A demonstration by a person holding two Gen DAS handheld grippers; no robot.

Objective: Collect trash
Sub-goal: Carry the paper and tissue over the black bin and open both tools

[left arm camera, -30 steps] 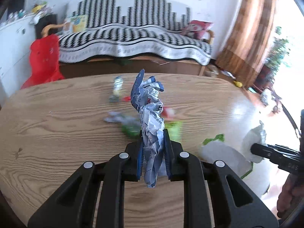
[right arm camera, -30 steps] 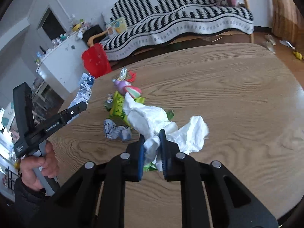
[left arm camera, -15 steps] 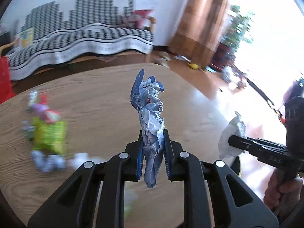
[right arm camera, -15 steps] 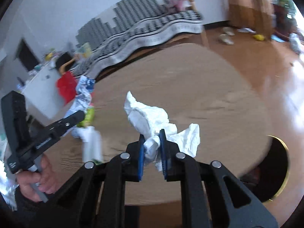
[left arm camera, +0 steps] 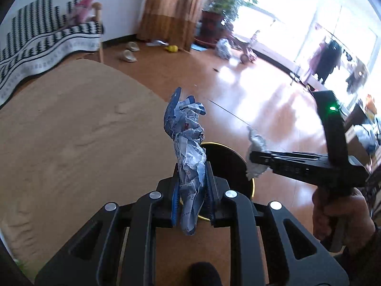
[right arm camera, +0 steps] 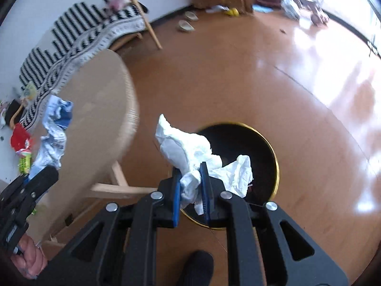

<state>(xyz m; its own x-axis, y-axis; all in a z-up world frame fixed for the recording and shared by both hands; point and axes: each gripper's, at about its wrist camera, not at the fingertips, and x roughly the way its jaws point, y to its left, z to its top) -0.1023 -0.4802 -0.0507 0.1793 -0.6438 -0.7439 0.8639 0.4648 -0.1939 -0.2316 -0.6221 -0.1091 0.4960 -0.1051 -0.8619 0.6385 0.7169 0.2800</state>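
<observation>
My left gripper [left arm camera: 192, 191] is shut on a crumpled blue-and-white wrapper [left arm camera: 188, 140], held upright beyond the table's right edge. My right gripper [right arm camera: 191, 190] is shut on a white tissue [right arm camera: 188, 152] and hangs over a round black bin with a gold rim [right arm camera: 276, 157] on the floor. In the left wrist view the bin [left arm camera: 226, 157] lies just behind the wrapper, and the right gripper [left arm camera: 256, 160] comes in from the right with the tissue [left arm camera: 256, 143]. In the right wrist view the left gripper [right arm camera: 47, 174] holds the wrapper [right arm camera: 53, 133] at the left.
The round wooden table [left arm camera: 71, 131] is to the left; its leg frame [right arm camera: 114, 186] shows beside the bin. More trash [right arm camera: 23, 157] lies on its far side. A striped sofa [right arm camera: 78, 38] stands behind. Slippers [right arm camera: 187, 21] and clutter lie on the wood floor [right arm camera: 262, 71].
Both grippers have swung right, away from the table, with their trash still held. The bin has come into view under the right gripper and just ahead of the left one.
</observation>
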